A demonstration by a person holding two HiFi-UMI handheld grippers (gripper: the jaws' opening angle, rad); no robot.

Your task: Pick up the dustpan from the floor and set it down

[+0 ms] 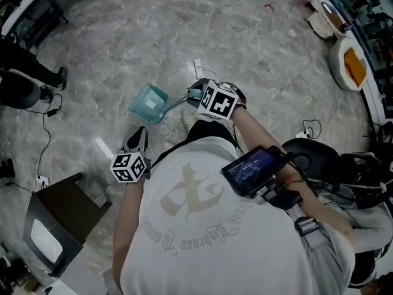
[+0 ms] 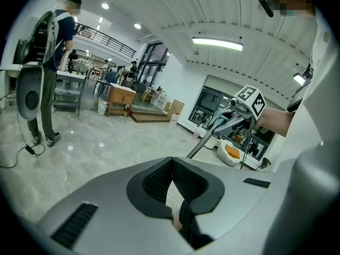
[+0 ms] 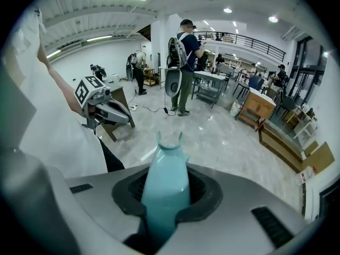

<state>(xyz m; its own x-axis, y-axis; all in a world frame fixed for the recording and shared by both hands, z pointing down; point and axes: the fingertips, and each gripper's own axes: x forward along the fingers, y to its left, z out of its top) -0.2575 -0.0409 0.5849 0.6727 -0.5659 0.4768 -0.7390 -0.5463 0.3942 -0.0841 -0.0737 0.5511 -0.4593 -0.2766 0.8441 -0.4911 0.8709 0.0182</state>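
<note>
A teal dustpan point(image 1: 149, 103) with a grey rod point(image 1: 178, 102) hangs tilted over the marble floor, ahead of me in the head view. My right gripper point(image 1: 198, 93) is shut on the dustpan's teal grip point(image 3: 166, 179), which fills the gap between its pads. From the left gripper view the rod point(image 2: 204, 139) slants down from the right gripper point(image 2: 234, 118). My left gripper point(image 1: 138, 141) hovers to the left of the pan and nearer to me, apart from it. Its pads point(image 2: 154, 182) stand almost together with nothing between them. Whether the pan's lip touches the floor is hidden.
A dark box-like stand point(image 1: 61, 220) is at lower left. Cables point(image 1: 46, 121) trail over the floor beside a standing person point(image 1: 24, 72). A white tub with orange contents point(image 1: 350, 66) lies at the right wall. A white power strip point(image 1: 198, 66) sits beyond the pan.
</note>
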